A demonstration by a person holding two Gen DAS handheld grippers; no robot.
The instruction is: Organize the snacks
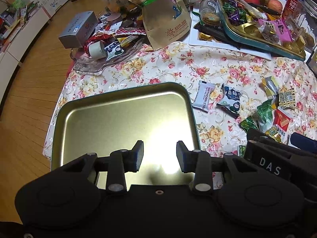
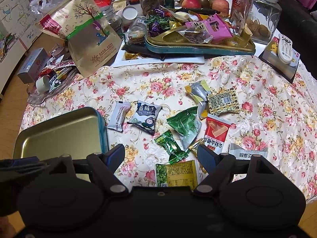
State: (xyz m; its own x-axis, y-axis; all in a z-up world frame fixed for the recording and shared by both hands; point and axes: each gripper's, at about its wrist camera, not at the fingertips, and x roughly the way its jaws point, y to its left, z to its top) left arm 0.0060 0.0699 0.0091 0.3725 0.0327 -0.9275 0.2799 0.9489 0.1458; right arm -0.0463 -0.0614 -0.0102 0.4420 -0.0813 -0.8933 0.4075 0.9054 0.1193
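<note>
An empty gold tin tray (image 1: 122, 119) with a teal rim sits on the floral tablecloth; it also shows in the right wrist view (image 2: 59, 130). My left gripper (image 1: 159, 156) is open and empty above the tray's near part. Several wrapped snacks lie right of the tray: a white hawthorn strip (image 2: 118, 119), a blueberry pack (image 2: 144, 117), a green candy (image 2: 171, 146), a red pack (image 2: 216, 132) and a yellow-green pack (image 2: 178, 175). My right gripper (image 2: 161, 154) is open and empty just above the green candy and the yellow-green pack.
A second teal tray (image 2: 198, 48) full of snacks rests on a white board at the back. A large beige pouch (image 2: 87, 33), a glass dish (image 2: 39, 97) with snacks, a grey box (image 2: 32, 65), a glass jar (image 2: 261, 13), apples and a remote (image 2: 285, 48) crowd the far side.
</note>
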